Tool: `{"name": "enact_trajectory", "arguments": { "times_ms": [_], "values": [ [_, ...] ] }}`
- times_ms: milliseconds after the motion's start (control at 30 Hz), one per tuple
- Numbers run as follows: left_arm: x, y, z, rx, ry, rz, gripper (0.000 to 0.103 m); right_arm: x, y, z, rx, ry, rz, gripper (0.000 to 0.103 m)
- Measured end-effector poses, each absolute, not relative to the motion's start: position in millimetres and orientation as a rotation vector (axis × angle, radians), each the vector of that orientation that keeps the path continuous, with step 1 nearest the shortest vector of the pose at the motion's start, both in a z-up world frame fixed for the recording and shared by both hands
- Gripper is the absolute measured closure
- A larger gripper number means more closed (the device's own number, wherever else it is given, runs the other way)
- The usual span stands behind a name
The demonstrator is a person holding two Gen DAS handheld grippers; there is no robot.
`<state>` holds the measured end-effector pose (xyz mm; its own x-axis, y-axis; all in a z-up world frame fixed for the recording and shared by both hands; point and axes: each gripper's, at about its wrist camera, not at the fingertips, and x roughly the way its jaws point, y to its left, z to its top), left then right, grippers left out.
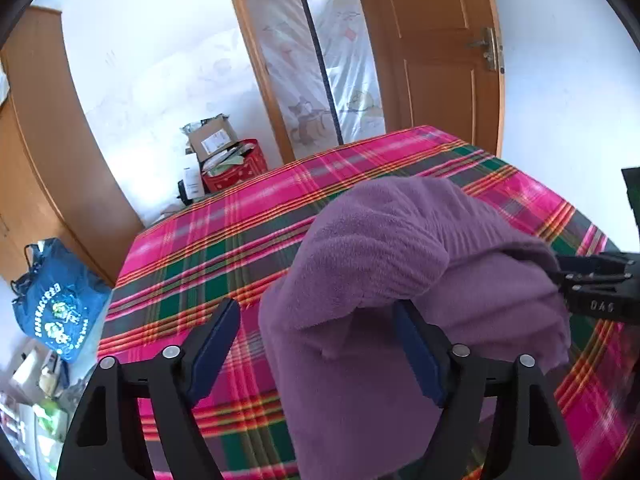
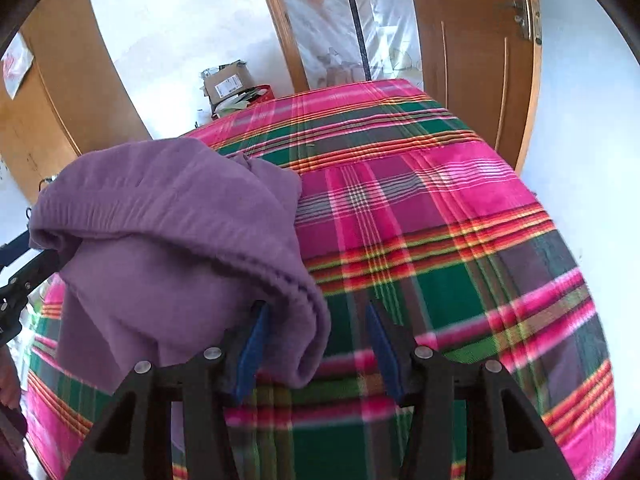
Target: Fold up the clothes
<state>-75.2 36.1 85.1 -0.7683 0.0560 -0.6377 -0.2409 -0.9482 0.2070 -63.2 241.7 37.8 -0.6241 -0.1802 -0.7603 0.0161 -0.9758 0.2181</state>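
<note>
A soft purple fleece garment [image 1: 400,280] hangs draped in a bunched fold above a bed spread with a pink, green and orange plaid cloth [image 1: 208,248], carried between two black hand-held grippers with blue finger pads.

In the left wrist view, the left gripper [image 1: 320,344] stands with its jaws spread wide. The fleece falls over its right finger [image 1: 420,356] and fills much of the gap, while the left finger stands clear of the cloth; nothing is pinched between the pads. At the right edge of that view, the right gripper [image 1: 592,284] meets the far side of the garment.

In the right wrist view, the right gripper [image 2: 316,344] also shows parted jaws. A rolled hem of the fleece [image 2: 180,240] drapes over its left blue pad [image 2: 250,356], and the right pad stands free over the plaid; whether the pads press on the cloth cannot be told.

Beyond the bed's far edge stand a wooden door [image 1: 432,52], a red box stuffed with cardboard and papers [image 1: 236,164] against the white wall, and, on the floor at left, a blue printed bag [image 1: 60,300].
</note>
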Motion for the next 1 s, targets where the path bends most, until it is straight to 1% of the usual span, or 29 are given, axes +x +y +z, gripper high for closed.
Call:
{"name": "enact_trajectory", "arguments": {
  "times_ms": [100,133,167,200,267,333,433,567,700,733,767,933,1000],
  "values": [
    [-84,41,86,-0.993,0.448,2.773,0.029,-70,238,40,1.299,-0.233,-2.716,0.067],
    [-87,43,87,-0.994,0.447,2.760,0.031,-71,236,42,1.286,-0.203,-2.722,0.078],
    [-91,45,88,-0.998,0.438,2.748,0.036,-72,235,43,1.279,-0.191,-2.725,0.085],
    [-95,48,89,-1.001,0.428,2.736,0.040,-73,234,45,1.274,-0.175,-2.730,0.085],
    [-105,49,88,-1.042,0.379,2.696,0.070,-74,232,49,1.249,-0.152,-2.745,0.088],
    [-112,48,88,-1.087,0.313,2.674,0.083,-74,232,53,1.220,-0.146,-2.760,0.089],
    [-121,45,88,-1.141,0.219,2.648,0.091,-74,237,58,1.182,-0.188,-2.781,0.090],
    [-113,40,98,-1.096,0.129,2.663,0.094,-73,241,66,1.147,-0.207,-2.811,0.090],
    [-107,25,126,-1.002,0.039,2.736,0.095,-69,243,89,1.037,-0.207,-2.875,0.090],
    [-105,21,134,-0.974,0.008,2.752,0.096,-68,243,98,0.999,-0.204,-2.895,0.090],
    [-102,17,141,-0.952,-0.025,2.766,0.099,-68,243,104,0.978,-0.197,-2.906,0.090],
    [-83,-8,174,-0.845,-0.158,2.818,0.099,-69,232,146,0.837,-0.093,-2.952,0.091],
    [-78,-17,174,-0.854,-0.166,2.836,0.099,-67,222,161,0.772,-0.048,-2.962,0.091]
  ]
}}
